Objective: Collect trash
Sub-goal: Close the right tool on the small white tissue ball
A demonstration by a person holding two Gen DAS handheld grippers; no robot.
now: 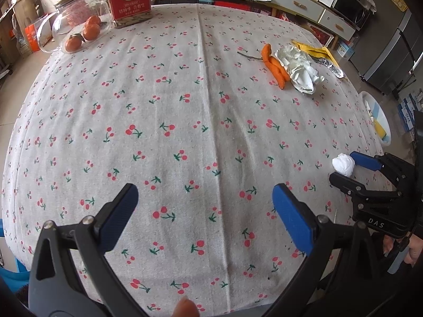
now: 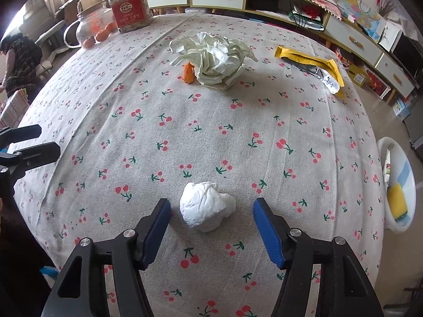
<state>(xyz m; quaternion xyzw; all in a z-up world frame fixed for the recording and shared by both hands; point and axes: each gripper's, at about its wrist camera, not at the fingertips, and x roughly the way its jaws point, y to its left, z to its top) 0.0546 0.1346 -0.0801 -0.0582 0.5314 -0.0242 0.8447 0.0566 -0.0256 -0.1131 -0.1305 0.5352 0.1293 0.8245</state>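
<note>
While both jaws stand spread, one white tissue ball (image 2: 205,206) between right gripper (image 2: 211,216) pads untouched, left gripper (image 1: 205,206) empty, three oranges (image 1: 83,33)

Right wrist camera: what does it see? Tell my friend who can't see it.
The open right gripper sits around a white tissue ball on a cherry-print tablecloth, not squeezing it. Farther back lie crumpled paper and a yellow wrapper.

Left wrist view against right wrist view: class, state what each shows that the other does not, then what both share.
Only the left wrist view shows the right gripper from outside, astride the white wad. Only the right wrist view shows a person at the far left. Both show the wad, crumpled paper, yellow wrapper, orange peel and white basin.
</note>
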